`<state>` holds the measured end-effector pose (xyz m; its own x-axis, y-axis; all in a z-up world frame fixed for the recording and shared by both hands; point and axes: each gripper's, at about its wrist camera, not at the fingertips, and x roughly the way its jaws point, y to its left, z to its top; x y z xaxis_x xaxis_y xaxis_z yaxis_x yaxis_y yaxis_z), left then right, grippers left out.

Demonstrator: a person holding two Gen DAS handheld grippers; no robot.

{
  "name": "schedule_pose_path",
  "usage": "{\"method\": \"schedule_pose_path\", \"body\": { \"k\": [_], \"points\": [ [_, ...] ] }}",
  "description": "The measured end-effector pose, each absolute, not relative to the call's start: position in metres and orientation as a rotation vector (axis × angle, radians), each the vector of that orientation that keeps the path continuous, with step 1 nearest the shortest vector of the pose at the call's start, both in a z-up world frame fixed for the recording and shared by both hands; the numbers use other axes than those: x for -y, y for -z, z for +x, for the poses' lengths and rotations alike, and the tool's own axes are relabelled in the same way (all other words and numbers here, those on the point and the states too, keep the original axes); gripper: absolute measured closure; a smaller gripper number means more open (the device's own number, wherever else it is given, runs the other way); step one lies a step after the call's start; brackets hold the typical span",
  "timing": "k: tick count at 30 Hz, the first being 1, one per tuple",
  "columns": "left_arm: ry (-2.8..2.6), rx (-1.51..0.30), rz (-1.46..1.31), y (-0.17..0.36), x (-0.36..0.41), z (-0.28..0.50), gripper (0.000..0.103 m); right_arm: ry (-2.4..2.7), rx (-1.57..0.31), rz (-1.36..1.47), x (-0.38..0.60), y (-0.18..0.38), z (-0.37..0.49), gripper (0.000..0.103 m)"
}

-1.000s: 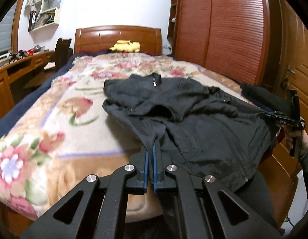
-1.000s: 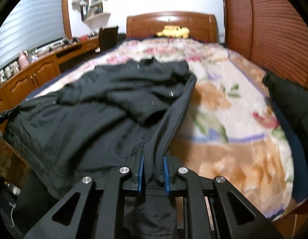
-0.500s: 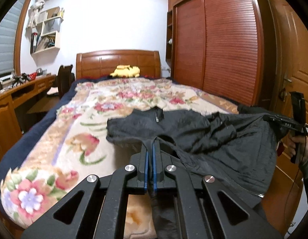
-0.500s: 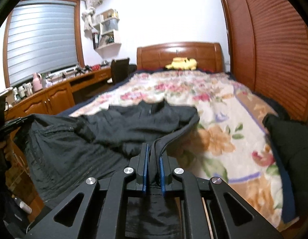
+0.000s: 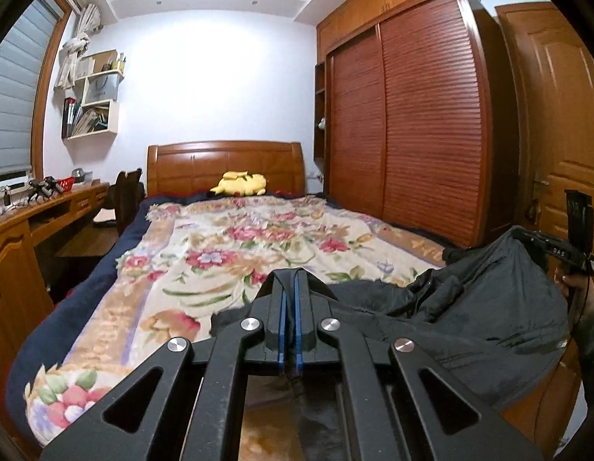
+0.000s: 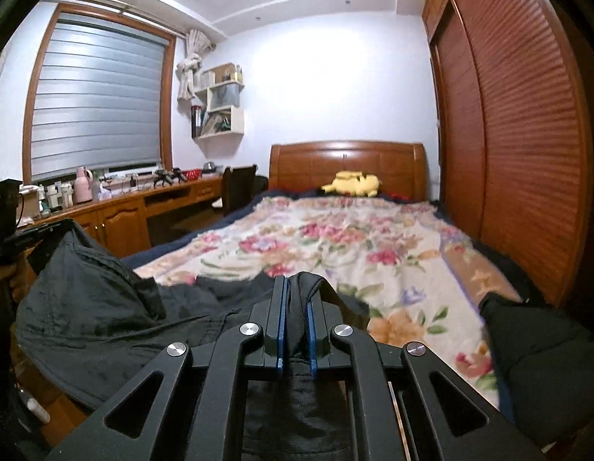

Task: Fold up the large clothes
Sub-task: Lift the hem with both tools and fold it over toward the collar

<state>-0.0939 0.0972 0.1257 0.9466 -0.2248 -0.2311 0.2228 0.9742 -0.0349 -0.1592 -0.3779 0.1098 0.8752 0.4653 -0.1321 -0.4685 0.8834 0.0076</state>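
Note:
A large black jacket [image 5: 489, 307] hangs stretched between my two grippers above the foot of the bed. My left gripper [image 5: 289, 276] is shut on one edge of it, the cloth folded over its fingertips. In the left wrist view the right gripper [image 5: 525, 235] shows at the far right, pinching the other end. In its own view, my right gripper [image 6: 295, 281] is shut on a thick fold of the jacket [image 6: 97, 307]. The left gripper [image 6: 62, 226] shows at the far left there. The jacket's lower part sags out of sight below both cameras.
The bed's floral blanket [image 5: 239, 246] stretches ahead to a wooden headboard with a yellow plush toy [image 5: 241, 184]. A second dark garment [image 6: 546, 345] lies on the bed's right edge. A slatted wardrobe [image 5: 412, 134] lines the right, a desk [image 5: 47, 215] and chair [image 5: 124, 192] the left.
Both grippers have risen and tilted up, lifting the jacket off the blanket. It lay spread on the bed; now most of it hangs between them.

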Motion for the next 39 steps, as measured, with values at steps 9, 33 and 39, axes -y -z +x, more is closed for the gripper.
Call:
{"method": "schedule_pose_path", "body": {
  "k": [9,33,39],
  "points": [
    [0.204,-0.187,0.003,-0.147,-0.105,-0.103,0.099,-0.455,-0.034,-0.046,0.377,-0.138,-0.207,0.095],
    [-0.032,-0.562,-0.022,-0.03,-0.129,0.102,0.099,-0.238,-0.413,-0.062,0.289,-0.129,0.003,0.095],
    [-0.012,-0.629,-0.056,-0.004,-0.138,0.113,0.089,-0.197,-0.463,-0.022,0.285,-0.125,0.019,0.092]
  ]
}}
